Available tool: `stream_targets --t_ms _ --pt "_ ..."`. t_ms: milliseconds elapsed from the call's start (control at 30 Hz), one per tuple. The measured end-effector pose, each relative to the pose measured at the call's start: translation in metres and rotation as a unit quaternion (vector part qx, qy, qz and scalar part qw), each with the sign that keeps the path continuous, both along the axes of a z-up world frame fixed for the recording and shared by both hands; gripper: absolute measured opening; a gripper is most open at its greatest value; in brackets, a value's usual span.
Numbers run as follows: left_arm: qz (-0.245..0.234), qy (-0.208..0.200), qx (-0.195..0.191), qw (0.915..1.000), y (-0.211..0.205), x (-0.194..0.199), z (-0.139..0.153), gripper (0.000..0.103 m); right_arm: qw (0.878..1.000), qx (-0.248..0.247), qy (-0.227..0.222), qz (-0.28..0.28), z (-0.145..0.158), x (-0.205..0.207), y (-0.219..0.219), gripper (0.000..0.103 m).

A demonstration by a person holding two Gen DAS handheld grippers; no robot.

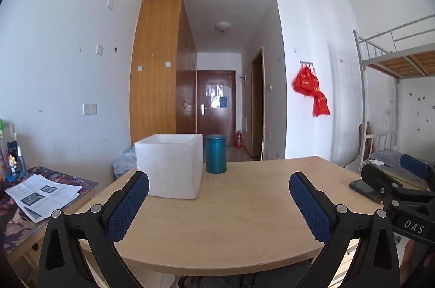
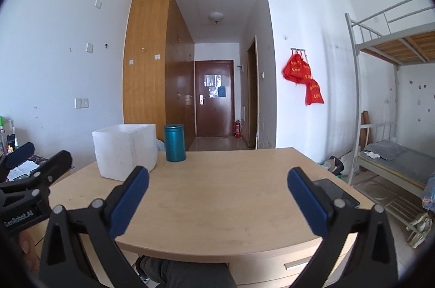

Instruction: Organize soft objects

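Observation:
A white open-topped box (image 1: 170, 165) (image 2: 125, 152) stands at the far left of the wooden table (image 1: 231, 212) (image 2: 217, 195). A teal lidded canister (image 1: 216, 153) (image 2: 174, 142) stands upright just right of it. My left gripper (image 1: 218, 187) hovers over the table's near edge, open, nothing between its blue pads. My right gripper (image 2: 217, 183) is level beside it, open wide and empty; part of it also shows at the right edge of the left wrist view (image 1: 402, 184). No soft object shows on the table.
A dark phone (image 1: 367, 188) (image 2: 337, 191) lies at the table's right edge. Left is a side desk with papers (image 1: 43, 193) and bottles. A metal bunk bed (image 2: 391, 152) stands right. Red bags (image 2: 301, 76) hang on the wall. A wardrobe (image 1: 157, 70) and door lie behind.

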State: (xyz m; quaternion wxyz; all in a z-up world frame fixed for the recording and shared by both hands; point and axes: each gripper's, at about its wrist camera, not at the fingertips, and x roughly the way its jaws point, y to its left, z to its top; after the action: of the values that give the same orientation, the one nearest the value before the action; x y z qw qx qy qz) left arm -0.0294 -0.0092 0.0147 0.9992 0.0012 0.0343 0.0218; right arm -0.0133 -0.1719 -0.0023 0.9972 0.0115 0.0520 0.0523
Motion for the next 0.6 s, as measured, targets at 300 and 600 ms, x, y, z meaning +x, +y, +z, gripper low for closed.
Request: stream_targets --t_ms 300,600 --pt "0.003 0.003 -0.005 1.0000 0.0027 0.0037 -0.0002 0.103 1.000 -0.007 -0.003 -0.009 0.0012 0.0011 0.0008 0.103" --pt "0.002 0.002 -0.001 1.0000 -0.0029 0.0039 0.0006 0.103 1.000 -0.008 -0.003 -0.004 0.0041 -0.0014 0.0028 0.103"
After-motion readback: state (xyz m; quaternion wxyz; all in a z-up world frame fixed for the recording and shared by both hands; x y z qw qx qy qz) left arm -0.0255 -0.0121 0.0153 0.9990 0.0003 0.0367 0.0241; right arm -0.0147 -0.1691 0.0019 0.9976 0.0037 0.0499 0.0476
